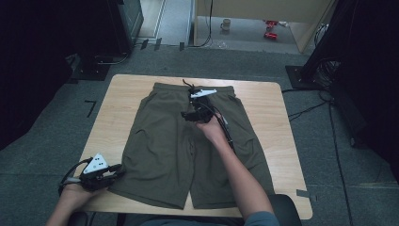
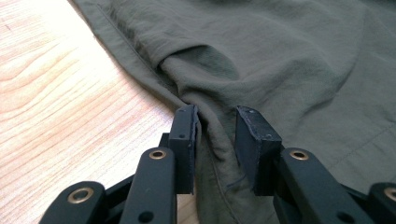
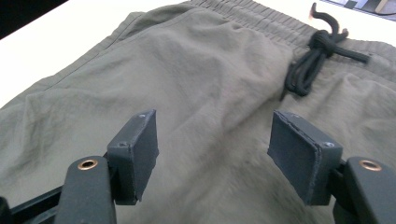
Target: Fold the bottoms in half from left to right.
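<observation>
Olive shorts (image 1: 188, 141) lie flat on the wooden table (image 1: 268, 108), waistband at the far edge, legs toward me. My left gripper (image 2: 215, 130) sits at the hem corner of the left leg, jaws narrowly apart with a fold of cloth bunched between them, not yet pinched tight. My right gripper (image 3: 212, 149) hovers over the upper middle, jaws wide apart, near the black drawstring (image 3: 313, 60).

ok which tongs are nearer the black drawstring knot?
Right. The right tongs hover open over the shorts just below the drawstring knot; the left tongs are at the near left hem corner.
</observation>
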A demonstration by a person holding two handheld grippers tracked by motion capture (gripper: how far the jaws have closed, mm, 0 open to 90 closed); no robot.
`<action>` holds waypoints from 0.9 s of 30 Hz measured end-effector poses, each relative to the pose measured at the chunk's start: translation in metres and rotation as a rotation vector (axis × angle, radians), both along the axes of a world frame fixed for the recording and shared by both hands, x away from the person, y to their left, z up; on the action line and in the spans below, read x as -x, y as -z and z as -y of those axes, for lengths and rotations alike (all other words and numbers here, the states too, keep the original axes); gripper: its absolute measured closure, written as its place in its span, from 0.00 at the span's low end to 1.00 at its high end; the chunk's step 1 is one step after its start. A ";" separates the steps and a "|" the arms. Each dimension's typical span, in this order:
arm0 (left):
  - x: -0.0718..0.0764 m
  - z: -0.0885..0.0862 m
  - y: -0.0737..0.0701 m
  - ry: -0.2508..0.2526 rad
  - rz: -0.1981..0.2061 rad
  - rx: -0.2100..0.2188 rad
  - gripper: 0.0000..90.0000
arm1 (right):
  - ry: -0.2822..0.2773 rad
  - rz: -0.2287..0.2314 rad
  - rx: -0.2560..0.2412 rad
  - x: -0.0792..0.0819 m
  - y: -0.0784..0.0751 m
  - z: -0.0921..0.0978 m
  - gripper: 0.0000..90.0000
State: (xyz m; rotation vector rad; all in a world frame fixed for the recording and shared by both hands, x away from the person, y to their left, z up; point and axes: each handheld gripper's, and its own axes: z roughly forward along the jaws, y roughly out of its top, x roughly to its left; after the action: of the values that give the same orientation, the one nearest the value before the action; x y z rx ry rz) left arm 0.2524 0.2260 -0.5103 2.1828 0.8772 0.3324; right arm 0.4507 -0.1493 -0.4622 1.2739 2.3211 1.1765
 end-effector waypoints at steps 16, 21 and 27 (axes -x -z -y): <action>0.000 0.000 0.000 0.007 -0.021 0.017 0.81 | -0.018 -0.009 -0.001 -0.023 0.008 -0.038 0.39; -0.001 -0.001 0.000 0.007 -0.029 0.026 0.82 | -0.030 -0.003 0.023 -0.034 0.007 -0.052 0.39; -0.004 0.001 0.000 0.015 -0.035 0.030 0.84 | -0.031 -0.006 0.011 -0.046 0.008 -0.067 0.39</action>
State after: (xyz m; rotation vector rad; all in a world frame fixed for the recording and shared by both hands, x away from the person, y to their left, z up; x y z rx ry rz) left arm 0.2560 0.2246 -0.5099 2.1727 0.8797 0.2729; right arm 0.4964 -0.0818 -0.4700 1.2436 2.3566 1.1700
